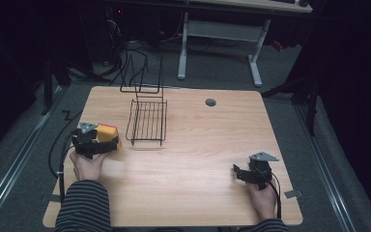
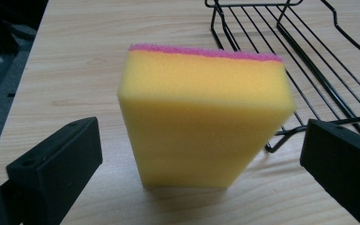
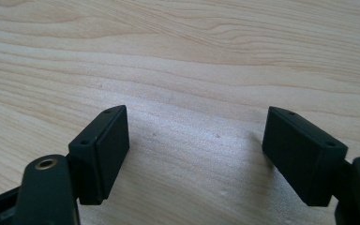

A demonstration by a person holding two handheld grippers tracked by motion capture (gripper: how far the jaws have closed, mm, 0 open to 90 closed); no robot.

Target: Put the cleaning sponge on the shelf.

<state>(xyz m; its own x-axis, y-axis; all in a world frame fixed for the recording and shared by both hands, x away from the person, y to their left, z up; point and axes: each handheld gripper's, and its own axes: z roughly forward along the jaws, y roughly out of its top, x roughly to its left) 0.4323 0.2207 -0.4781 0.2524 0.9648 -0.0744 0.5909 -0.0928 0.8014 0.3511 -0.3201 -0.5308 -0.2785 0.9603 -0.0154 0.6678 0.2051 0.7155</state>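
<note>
- Setting: dim room, grey carpet, cables on the floor; a pale wood-grain worktop (image 1: 188, 159) carries everything.
- Item: yellow foam block sponge with a pink scouring layer (image 2: 206, 117), lying near the worktop's left edge, about midway along it.
- Item: black wire rack with a raised back frame (image 1: 147, 121), just beside the sponge toward the far edge; whether the two touch cannot be told.
- Left gripper (image 1: 96, 142): jaws wide apart, one on each side of the sponge, neither touching it. The sponge lies straight ahead between them, its long axis running away along the gripper's line, pink layer at the far end.
- Right gripper (image 3: 194, 154): near the front right corner, well apart from the sponge; jaws spread, holding nothing, bare wood between them.
- Judgement: the left hand is far nearer; closing across the sponge's short width looks like the step in hand.
</note>
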